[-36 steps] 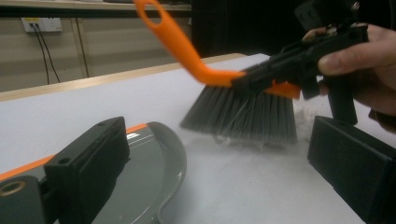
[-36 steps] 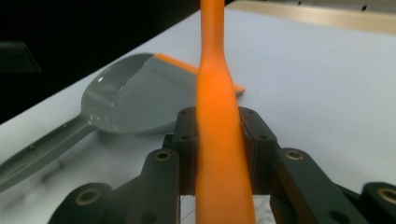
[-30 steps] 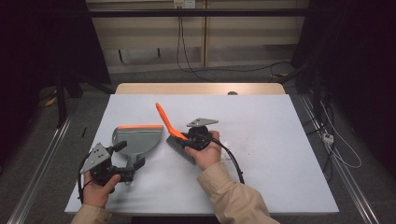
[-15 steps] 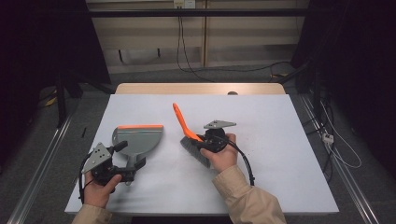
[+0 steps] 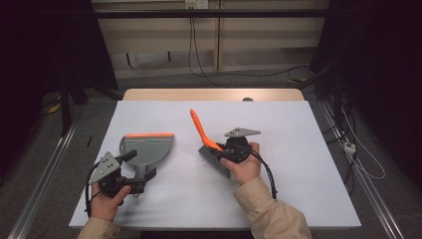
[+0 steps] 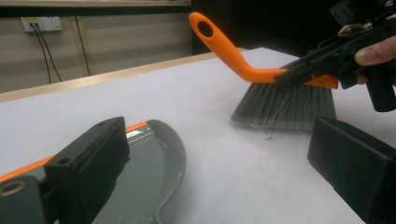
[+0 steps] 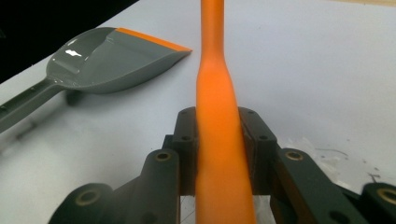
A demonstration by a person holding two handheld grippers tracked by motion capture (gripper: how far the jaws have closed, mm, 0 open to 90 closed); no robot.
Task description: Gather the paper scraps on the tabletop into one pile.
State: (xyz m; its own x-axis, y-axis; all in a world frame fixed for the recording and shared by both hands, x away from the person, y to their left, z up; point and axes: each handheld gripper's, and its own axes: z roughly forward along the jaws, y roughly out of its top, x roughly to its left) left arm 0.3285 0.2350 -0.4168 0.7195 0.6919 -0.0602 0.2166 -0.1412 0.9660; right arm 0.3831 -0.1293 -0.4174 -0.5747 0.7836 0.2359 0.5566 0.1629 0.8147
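Orange brush (image 5: 208, 142) clamped in right tongs (image 5: 222, 154): sweep bristles flat toward grey dustpan (image 5: 147, 149); left tongs (image 5: 130, 172) stand apart around its handle, unclamped.

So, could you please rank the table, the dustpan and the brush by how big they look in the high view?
1. Table, by far the largest.
2. Dustpan.
3. Brush, narrower than the dustpan, though similar in length, so this is close.

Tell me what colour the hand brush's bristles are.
Grey bristles under the orange plastic brush handle; clearest in the left gripper view.
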